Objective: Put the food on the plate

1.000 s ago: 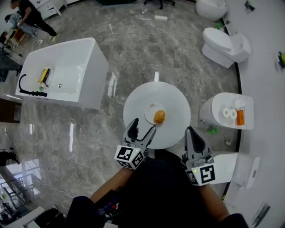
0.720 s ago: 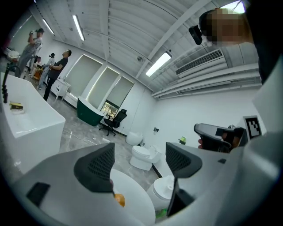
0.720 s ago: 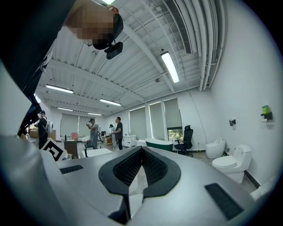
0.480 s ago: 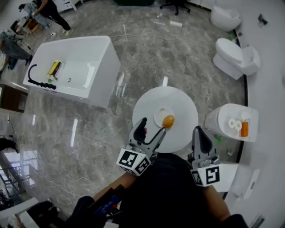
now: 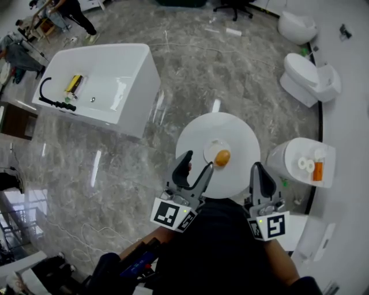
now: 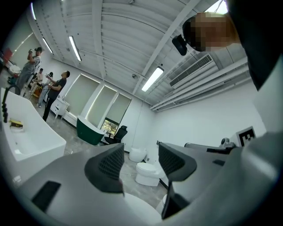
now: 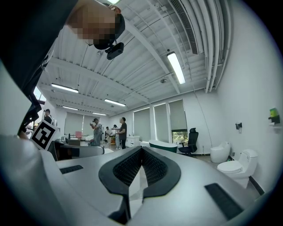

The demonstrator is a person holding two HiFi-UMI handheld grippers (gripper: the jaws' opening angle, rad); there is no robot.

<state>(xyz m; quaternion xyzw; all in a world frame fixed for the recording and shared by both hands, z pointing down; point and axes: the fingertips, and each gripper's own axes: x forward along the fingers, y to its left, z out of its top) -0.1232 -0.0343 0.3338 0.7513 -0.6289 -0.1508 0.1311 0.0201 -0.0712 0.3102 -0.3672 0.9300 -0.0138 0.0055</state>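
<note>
The food (image 5: 222, 157), a round orange lump, is seen lying on the small plate (image 5: 212, 148), toward its right edge. The plate is set on a round white table (image 5: 196, 129). The left claw (image 5: 196, 164) is held over the table's near edge, and one tip is seen just beside the plate. Its jaws are apart and have just been closing a little; only air is between them. The right claw (image 5: 258, 173) is held by the table's right edge, clenched, with its jaws pressed together and only each other gripped. A white tub (image 5: 104, 86) is seen well apart on the left. Toilets (image 5: 308, 80) are lined up on the right. On the near toilet (image 5: 288, 158), two paper rolls (image 5: 305, 164) and an orange thing (image 5: 317, 171) are kept. A person (image 5: 75, 11) is seen far off beyond the tub.
</note>
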